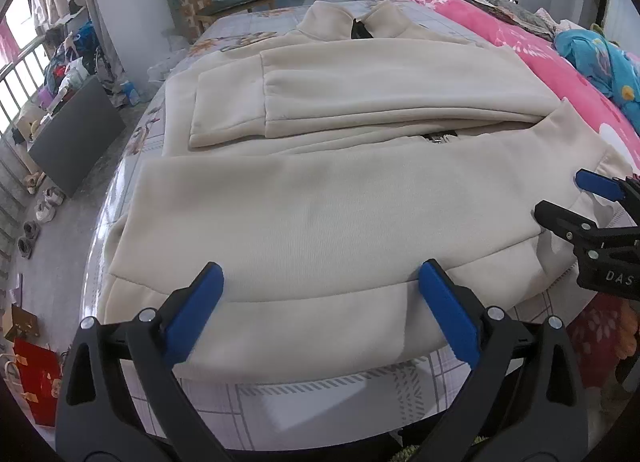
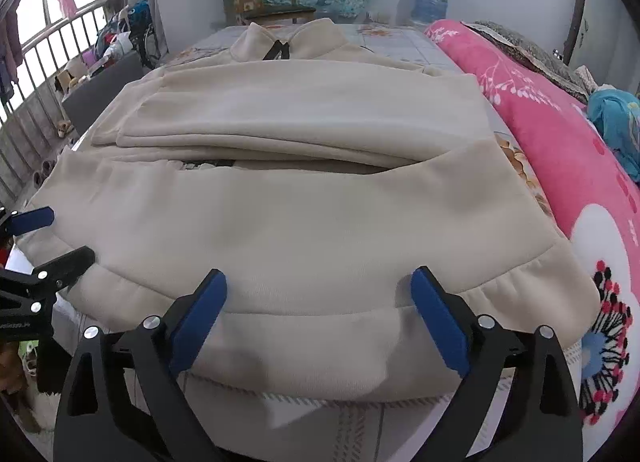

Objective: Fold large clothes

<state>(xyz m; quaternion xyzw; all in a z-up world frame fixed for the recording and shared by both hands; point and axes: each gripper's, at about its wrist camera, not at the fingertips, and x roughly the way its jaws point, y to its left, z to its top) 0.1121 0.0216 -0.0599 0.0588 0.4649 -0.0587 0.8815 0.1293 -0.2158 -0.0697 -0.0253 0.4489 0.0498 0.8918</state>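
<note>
A large cream fleece jacket (image 1: pixel 320 198) lies flat on the bed, its stand-up collar (image 1: pixel 352 22) at the far end and its hem band (image 1: pixel 304 322) at the near edge. Both sleeves (image 1: pixel 380 90) are folded across the chest, one lying over the other. The lower body is folded up over the front, and its upper edge gapes a little, showing a dark zipper pull (image 1: pixel 438 137) beneath. The cloth is smooth, with slight gathering along the hem.
</note>
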